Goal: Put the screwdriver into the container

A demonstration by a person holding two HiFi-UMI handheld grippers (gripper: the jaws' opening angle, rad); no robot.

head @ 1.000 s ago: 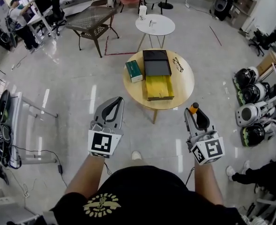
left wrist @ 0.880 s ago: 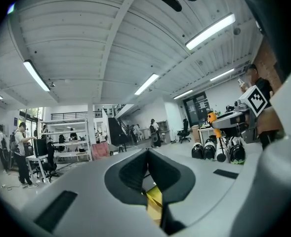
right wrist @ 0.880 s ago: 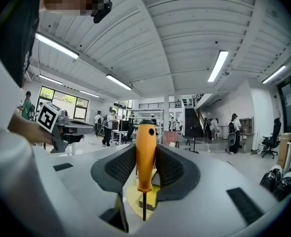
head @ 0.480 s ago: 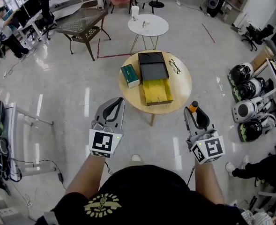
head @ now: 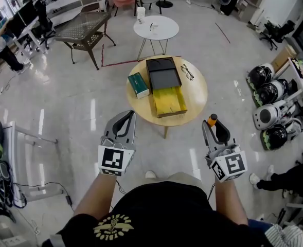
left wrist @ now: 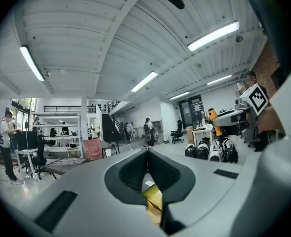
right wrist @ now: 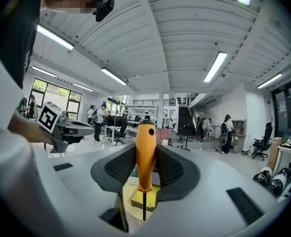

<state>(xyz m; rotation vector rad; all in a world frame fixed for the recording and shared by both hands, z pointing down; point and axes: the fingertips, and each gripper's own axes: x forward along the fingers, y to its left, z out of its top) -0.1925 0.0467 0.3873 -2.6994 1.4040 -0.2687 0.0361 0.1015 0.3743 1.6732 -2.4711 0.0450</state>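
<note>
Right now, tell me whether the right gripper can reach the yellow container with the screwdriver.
Probably not yet: the right gripper, shut on the screwdriver, hangs over floor short of the round table. Nothing blocks the way to the yellow container.

- My right gripper: matt grey plastic shell, with dark rough-textured pads.
- The screwdriver: smooth orange plastic handle, dark metal shaft.
- The table: pale matt wood.
- The container: yellow, possibly cardboard.
- The floor: glossy.
</note>
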